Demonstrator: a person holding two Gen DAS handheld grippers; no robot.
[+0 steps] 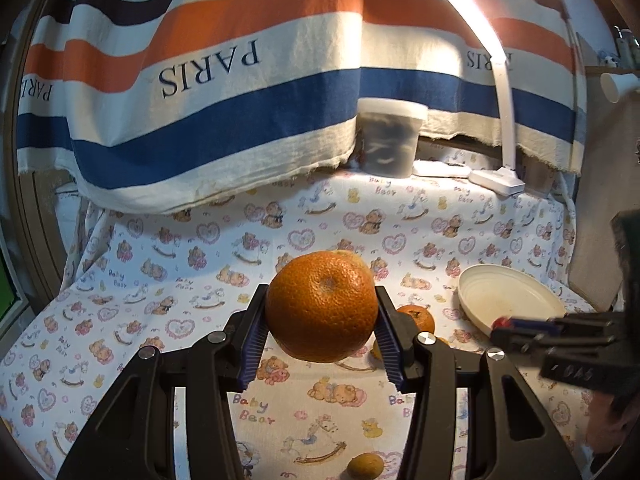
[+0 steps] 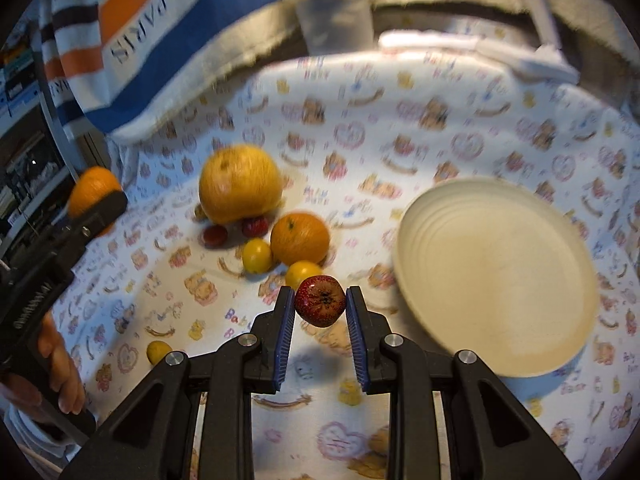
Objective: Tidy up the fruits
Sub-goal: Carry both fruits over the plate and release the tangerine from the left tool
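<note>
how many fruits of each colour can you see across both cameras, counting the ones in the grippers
orange: 2, one in the left gripper, one on the cloth
large yellow-orange: 1
small yellow: 3
red: 3, one in the right gripper, two on the cloth
total: 9

Bear-print cloth [image 1: 192,264] covers the surface under and ahead of the gripper. Striped PARIS towel [image 1: 224,80] hangs far ahead, draping onto the cloth. Lidded tub [image 1: 390,138] ahead-right at the towel's hem. White desk lamp [image 1: 502,120] right of tub, lit, base on the cloth.
</note>
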